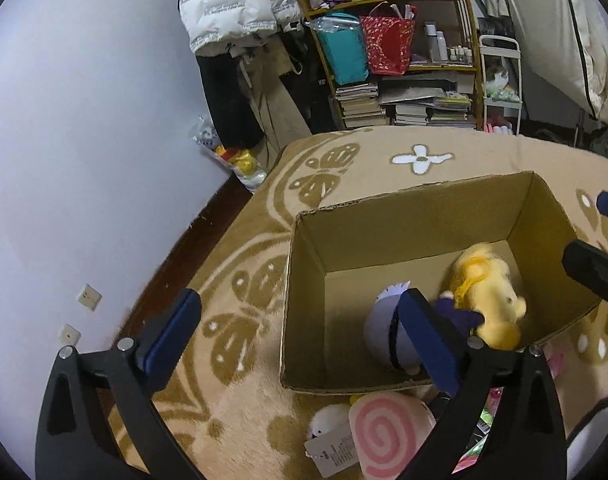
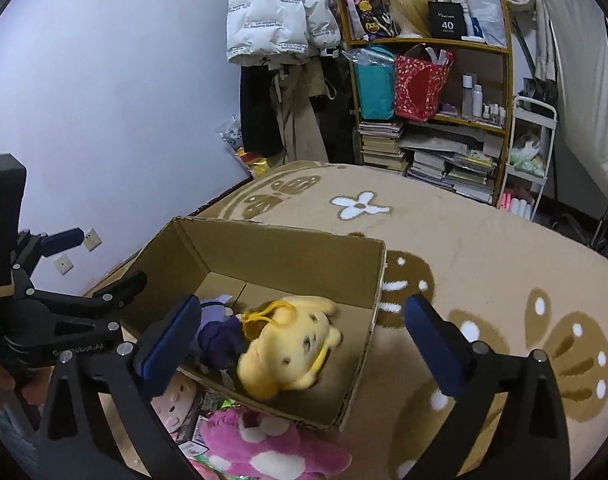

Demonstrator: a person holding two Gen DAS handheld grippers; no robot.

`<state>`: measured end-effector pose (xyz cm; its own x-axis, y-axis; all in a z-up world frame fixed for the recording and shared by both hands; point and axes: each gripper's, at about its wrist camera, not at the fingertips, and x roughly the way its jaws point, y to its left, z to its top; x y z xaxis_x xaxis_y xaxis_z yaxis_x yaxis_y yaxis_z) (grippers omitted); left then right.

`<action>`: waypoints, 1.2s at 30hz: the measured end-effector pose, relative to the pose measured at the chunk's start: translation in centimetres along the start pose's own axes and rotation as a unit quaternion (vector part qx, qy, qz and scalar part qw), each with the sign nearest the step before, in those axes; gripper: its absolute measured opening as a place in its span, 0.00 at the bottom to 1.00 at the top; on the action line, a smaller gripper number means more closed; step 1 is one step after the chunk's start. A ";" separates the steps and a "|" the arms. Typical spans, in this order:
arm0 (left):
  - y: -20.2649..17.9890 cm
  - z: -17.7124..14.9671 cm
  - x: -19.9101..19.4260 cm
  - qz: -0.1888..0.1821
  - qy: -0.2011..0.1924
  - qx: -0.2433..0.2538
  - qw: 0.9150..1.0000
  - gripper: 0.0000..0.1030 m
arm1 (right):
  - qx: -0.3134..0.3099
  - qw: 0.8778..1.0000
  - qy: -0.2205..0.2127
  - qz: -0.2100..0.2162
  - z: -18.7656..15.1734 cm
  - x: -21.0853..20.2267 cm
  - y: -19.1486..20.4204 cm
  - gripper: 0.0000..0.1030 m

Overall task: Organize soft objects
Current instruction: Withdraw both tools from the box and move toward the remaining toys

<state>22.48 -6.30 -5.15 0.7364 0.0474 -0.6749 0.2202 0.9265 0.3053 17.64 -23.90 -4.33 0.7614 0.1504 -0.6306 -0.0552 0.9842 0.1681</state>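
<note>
An open cardboard box stands on the beige patterned rug. Inside lie a yellow plush dog and a doll in purple with pale hair. My left gripper is open and empty, above the box's near left corner. My right gripper is open and empty, above the box's near right side; it also shows at the right edge of the left wrist view. A pink swirl cushion, a small white plush and a pink plush lie on the rug in front of the box.
The rug spreads to the right and beyond the box. A lilac wall stands at the left. A cluttered shelf with books, hanging coats and a white trolley stand at the back.
</note>
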 end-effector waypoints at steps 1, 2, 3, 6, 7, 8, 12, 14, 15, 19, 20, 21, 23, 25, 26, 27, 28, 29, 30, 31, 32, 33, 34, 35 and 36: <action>0.2 0.0 0.0 -0.002 0.003 -0.006 1.000 0.96 | 0.003 1.000 0.001 0.002 0.0 -0.1 0.0 1.00; 0.5 -0.1 0.0 -0.004 0.006 -0.011 1.000 0.96 | 0.006 1.000 0.001 0.003 0.0 -0.2 0.0 1.00; 0.7 -0.1 -0.1 -0.005 0.008 -0.016 1.000 0.96 | 0.009 1.000 0.001 0.004 -0.1 -0.3 0.0 1.00; 1.3 -0.4 -0.3 -0.006 0.012 -0.026 1.000 0.96 | 0.011 1.000 0.002 0.001 -0.3 -0.8 0.1 1.00; 1.5 -0.4 -0.5 -0.007 0.012 -0.029 0.999 0.96 | 0.012 1.000 0.002 0.001 -0.3 -0.9 0.1 1.00; 1.7 -0.6 -0.6 -0.008 0.013 -0.031 0.999 0.96 | 0.013 1.000 0.002 0.000 -0.4 -1.1 0.2 1.00; 2.2 -1.0 -1.3 -0.007 0.019 -0.040 0.999 0.96 | 0.014 1.000 -0.003 -0.002 -0.5 -2.2 0.5 1.00; 2.5 -1.4 -1.7 -0.012 0.021 -0.044 0.999 0.96 | 0.014 1.000 -0.010 -0.007 -0.5 -2.9 0.6 1.00; 2.7 -1.6 -2.0 -0.013 0.023 -0.048 0.998 0.96 | 0.014 1.000 -0.013 -0.009 -0.5 -3.3 0.7 1.00; 3.4 -2.6 -3.0 -0.023 0.029 -0.062 0.997 0.96 | 0.014 1.000 -0.021 -0.015 -0.7 -4.5 1.4 1.00; 3.4 -2.6 -3.2 -0.025 0.030 -0.064 0.997 0.96 | 0.014 1.000 -0.021 -0.015 -0.8 -4.8 1.4 1.00; 3.4 -2.7 -3.4 -0.027 0.030 -0.065 0.997 0.96 | 0.013 1.000 -0.020 -0.016 -0.9 -5.1 1.7 1.00; 3.4 -3.1 -4.0 -0.028 0.029 -0.064 0.997 0.96 | 0.012 1.000 -0.020 -0.017 -1.3 -5.6 1.9 1.00; 3.3 -3.4 -4.6 -0.034 0.026 -0.062 0.997 0.96 | 0.013 1.000 -0.019 -0.017 -1.6 -6.1 2.3 1.00; 3.3 -3.6 -4.9 -0.037 0.026 -0.061 0.997 0.96 | 0.015 1.000 -0.018 -0.016 -1.9 -6.2 2.4 1.00; 3.2 -3.8 -5.2 -0.038 0.026 -0.058 0.997 0.96 | 0.016 1.000 -0.017 -0.016 -2.1 -6.4 2.6 1.00; 3.0 -3.9 -5.4 -0.039 0.027 -0.057 0.997 0.96 | 0.018 1.000 -0.015 -0.016 -2.3 -6.5 2.6 1.00; 2.9 -4.1 -5.6 -0.041 0.027 -0.055 0.997 0.96 | 0.020 1.000 -0.013 -0.016 -2.7 -6.6 2.7 1.00; 2.8 -4.3 -5.7 -0.044 0.029 -0.054 0.997 0.96 | 0.021 1.000 -0.012 -0.016 -3.0 -6.7 2.8 1.00; 2.7 -4.5 -5.8 -0.047 0.031 -0.053 0.997 0.96 | 0.023 1.000 -0.010 -0.017 -3.2 -6.7 2.9 1.00; 2.6 -4.7 -5.9 -0.050 0.033 -0.053 0.997 0.96 | 0.024 1.000 -0.007 -0.018 -3.6 -6.7 2.9 1.00; 2.6 -4.7 -5.9 -0.051 0.035 -0.053 0.997 0.96 | 0.024 1.000 -0.004 -0.018 -3.8 -6.6 3.0 1.00; 2.5 -4.8 -5.7 -0.055 0.041 -0.054 0.996 0.96 | 0.026 0.999 -0.003 -0.018 -4.0 -6.6 3.1 1.00; 2.5 -4.9 -5.6 -0.058 0.044 -0.055 0.996 0.96 | 0.029 0.999 -0.004 -0.016 -4.3 -6.6 3.1 1.00; 2.5 -5.0 -5.4 -0.062 0.049 -0.056 0.995 0.96 | 0.032 0.999 -0.003 -0.015 -4.5 -6.6 3.1 1.00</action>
<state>15.83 -2.40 -4.07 0.6412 -0.0381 -0.7664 0.2283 0.9630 0.1432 9.58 -21.41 -3.03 0.7665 0.1207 -0.6307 0.0084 0.9802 0.1978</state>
